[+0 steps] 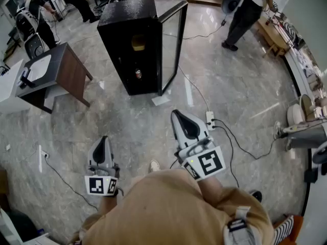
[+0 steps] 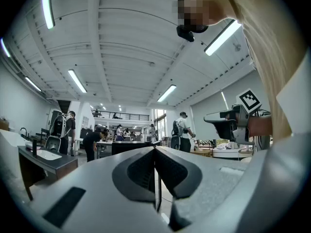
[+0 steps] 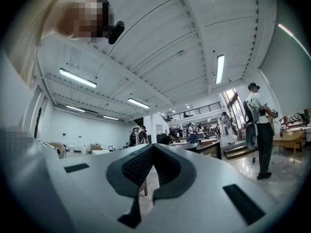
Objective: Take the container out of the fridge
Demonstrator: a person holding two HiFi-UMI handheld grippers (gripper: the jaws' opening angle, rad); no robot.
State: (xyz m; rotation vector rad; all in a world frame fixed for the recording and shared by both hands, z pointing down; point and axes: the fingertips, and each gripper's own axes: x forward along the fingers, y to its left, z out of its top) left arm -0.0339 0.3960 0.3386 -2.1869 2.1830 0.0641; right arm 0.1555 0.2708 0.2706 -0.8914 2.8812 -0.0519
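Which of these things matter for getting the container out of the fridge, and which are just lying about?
For the job: tall black fridge, glass door open; yellowish container on its upper shelf, likely the target; left gripper and right gripper, both shut, empty.
Lying about: small can low in fridge; dark wooden desk; white power strip on floor; white sheet by fridge.

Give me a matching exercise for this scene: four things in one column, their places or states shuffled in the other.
Things:
1 fridge door
2 left gripper
3 power strip
4 brown desk

Places or states:
A lying flat on the floor
B shut and empty
C left of the fridge in the head view
D swung open

Pairs: 1-D; 2-B; 3-A; 4-C.
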